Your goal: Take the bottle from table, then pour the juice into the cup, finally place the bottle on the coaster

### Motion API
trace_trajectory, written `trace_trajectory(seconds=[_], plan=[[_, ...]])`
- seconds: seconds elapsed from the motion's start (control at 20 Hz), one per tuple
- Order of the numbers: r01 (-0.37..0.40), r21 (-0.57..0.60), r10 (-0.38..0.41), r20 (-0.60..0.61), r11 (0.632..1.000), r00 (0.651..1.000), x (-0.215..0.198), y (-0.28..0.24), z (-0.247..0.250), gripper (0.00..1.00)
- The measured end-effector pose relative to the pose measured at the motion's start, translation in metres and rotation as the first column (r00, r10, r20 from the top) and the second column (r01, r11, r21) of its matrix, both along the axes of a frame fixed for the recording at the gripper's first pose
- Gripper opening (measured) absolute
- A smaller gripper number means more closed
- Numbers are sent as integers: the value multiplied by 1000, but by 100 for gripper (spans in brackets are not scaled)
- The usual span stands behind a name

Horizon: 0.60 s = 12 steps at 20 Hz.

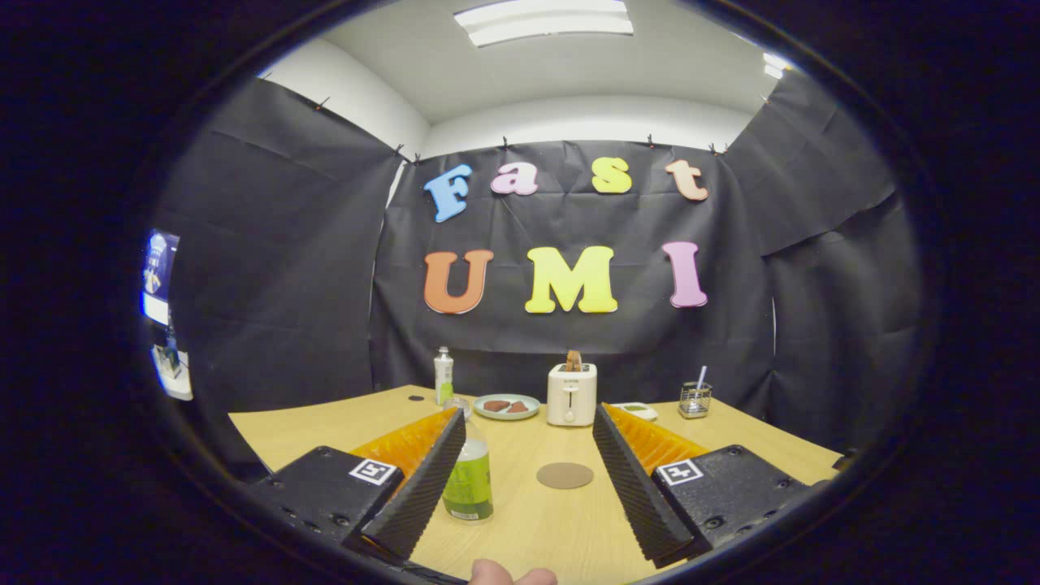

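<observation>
Standing wide open, the jaws held nothing; the bottle [469, 475] stood upright against the left jaw's inner face, the coaster [565, 475] between them beyond. Centring before closing was advisable.

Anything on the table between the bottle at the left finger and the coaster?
No. In the gripper view, bare table separates the bottle from the coaster, with the gripper open.
</observation>
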<state>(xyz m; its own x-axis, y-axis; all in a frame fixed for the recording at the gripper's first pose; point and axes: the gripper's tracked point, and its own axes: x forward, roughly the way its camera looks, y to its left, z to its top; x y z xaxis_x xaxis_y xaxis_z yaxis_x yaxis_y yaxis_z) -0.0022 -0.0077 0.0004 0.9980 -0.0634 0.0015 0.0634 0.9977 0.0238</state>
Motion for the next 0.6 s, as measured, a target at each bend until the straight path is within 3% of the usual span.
trace_trajectory(seconds=[0.4,0.6], plan=[[-61,55,57,73,997,996,-1,15,19,100],[-64,22,62,67,998,996,-3,16,21,100]])
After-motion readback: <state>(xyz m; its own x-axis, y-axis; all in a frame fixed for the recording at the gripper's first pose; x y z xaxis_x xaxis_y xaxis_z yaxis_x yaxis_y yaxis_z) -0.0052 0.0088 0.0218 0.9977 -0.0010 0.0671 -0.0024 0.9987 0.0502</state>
